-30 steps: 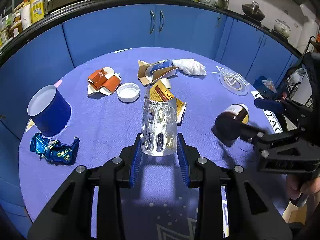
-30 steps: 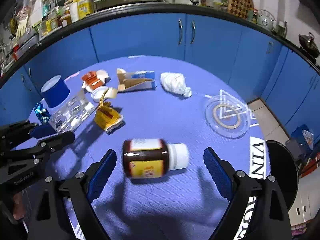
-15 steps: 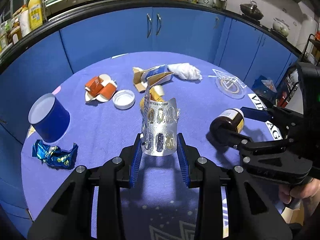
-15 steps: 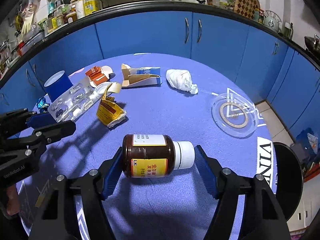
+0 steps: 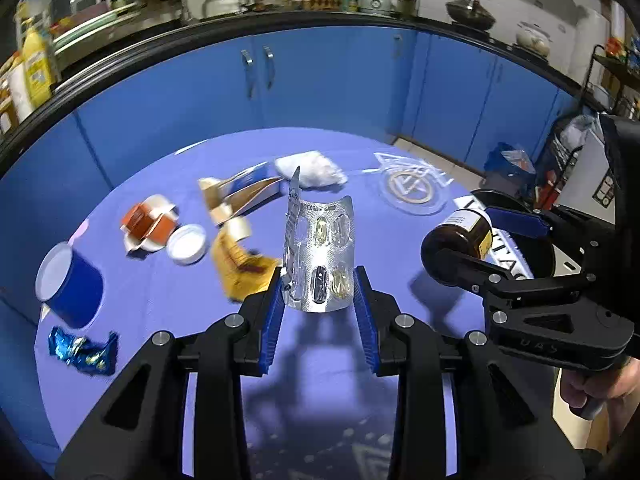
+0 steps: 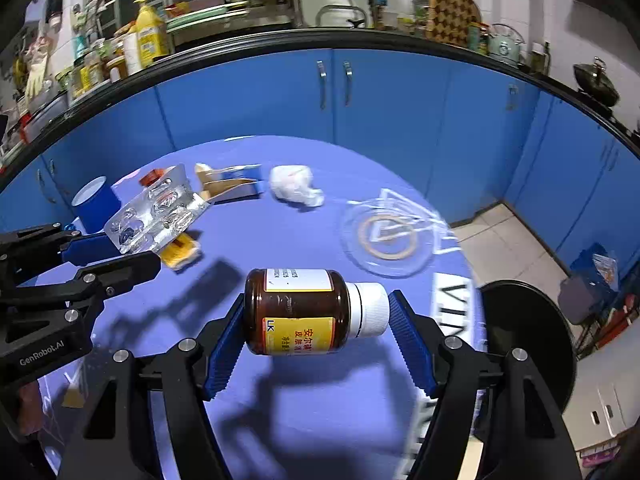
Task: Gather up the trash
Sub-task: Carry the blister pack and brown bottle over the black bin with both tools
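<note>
My left gripper (image 5: 320,304) is shut on a silver blister pack (image 5: 320,256), which stands upright between its blue pads above the purple table (image 5: 168,312). From the right wrist view the same blister pack (image 6: 156,212) sticks out of the left gripper (image 6: 116,256) at the left. A brown pill bottle (image 6: 300,312) with a white cap lies sideways in my right gripper (image 6: 316,312), whose pads press on its base and cap. It hangs clear of the cloth. In the left wrist view the bottle (image 5: 456,240) and right gripper (image 5: 472,240) are at the right.
On the table lie a blue cup (image 5: 70,284), a blue foil wrapper (image 5: 82,350), an orange carton (image 5: 146,226), a white lid (image 5: 187,242), a yellow packet (image 5: 236,264), a torn box (image 5: 244,190), a white tissue (image 5: 310,168) and a clear dish (image 5: 412,190). A black round bin (image 6: 528,340) stands beside the table at right.
The right gripper's jaws closed on the brown bottle and lifted it off the cloth. The left gripper rose and drew back with the blister pack, so the table's trash looks farther away.
</note>
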Demonstrator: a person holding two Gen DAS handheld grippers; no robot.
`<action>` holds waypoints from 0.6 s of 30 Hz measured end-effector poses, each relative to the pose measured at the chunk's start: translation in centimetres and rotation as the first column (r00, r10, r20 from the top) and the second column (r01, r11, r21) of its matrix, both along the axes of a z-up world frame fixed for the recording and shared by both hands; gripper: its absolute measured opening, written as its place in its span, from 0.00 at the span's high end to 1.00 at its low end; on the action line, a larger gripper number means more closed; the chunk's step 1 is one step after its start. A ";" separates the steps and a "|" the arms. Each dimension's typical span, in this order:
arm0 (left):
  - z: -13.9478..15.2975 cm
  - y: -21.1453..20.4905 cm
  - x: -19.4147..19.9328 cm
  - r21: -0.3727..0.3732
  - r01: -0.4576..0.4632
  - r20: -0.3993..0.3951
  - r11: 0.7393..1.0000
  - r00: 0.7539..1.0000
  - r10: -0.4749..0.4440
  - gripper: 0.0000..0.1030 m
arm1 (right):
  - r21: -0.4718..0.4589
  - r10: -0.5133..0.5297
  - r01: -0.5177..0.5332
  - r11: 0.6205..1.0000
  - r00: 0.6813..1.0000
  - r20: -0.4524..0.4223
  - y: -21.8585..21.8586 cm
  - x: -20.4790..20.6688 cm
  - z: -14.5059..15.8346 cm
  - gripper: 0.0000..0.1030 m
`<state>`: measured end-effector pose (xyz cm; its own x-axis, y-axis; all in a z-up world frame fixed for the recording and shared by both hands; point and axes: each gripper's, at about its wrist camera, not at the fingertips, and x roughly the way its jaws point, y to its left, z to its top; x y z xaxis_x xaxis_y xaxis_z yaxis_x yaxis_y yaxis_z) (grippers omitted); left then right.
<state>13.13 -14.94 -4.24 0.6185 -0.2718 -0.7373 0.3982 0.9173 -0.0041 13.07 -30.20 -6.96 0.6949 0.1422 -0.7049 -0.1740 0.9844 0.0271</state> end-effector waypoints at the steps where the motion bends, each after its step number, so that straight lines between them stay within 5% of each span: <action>1: 0.0 -0.6 0.1 0.005 0.011 0.003 1.000 1.000 -0.011 0.66 | -0.001 -0.008 0.008 1.000 1.000 0.003 -0.5 -0.1 0.1 0.35; 18: 1.0 -11.3 1.1 0.051 0.174 0.046 0.983 0.983 -0.176 0.66 | -0.041 -0.161 0.165 0.986 0.984 0.075 -8.6 -1.2 0.9 0.35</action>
<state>14.23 -26.28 -3.24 0.6009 -0.3451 -0.7210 0.5514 0.8320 0.0613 11.91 -38.80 -6.04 0.7549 -0.0091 -0.6557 -0.0111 0.9996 -0.0267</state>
